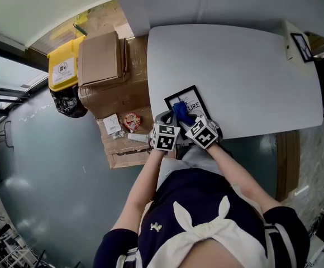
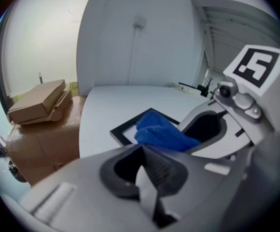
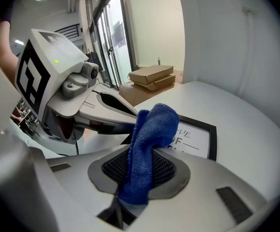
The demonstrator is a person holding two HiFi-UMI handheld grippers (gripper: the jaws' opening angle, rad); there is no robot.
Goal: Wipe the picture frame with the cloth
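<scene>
A black picture frame (image 1: 187,97) with a white printed sheet lies near the front edge of the white table (image 1: 246,71). My right gripper (image 1: 185,119) is shut on a blue cloth (image 1: 181,111), whose free end rests on the frame. In the right gripper view the cloth (image 3: 147,144) sticks up from between the jaws (image 3: 140,173), with the frame (image 3: 200,137) just beyond. My left gripper (image 1: 165,119) sits close beside the right one, at the frame's near left corner. Its jaws (image 2: 145,170) are shut with nothing between them. Ahead of them lie the cloth (image 2: 161,132) and the frame (image 2: 125,129).
Stacked cardboard boxes (image 1: 103,60) stand left of the table, with small packets (image 1: 129,121) on the lower one. A yellow bin (image 1: 63,66) and a black bag (image 1: 68,102) are beyond them. A white device (image 1: 297,44) sits at the table's far right corner.
</scene>
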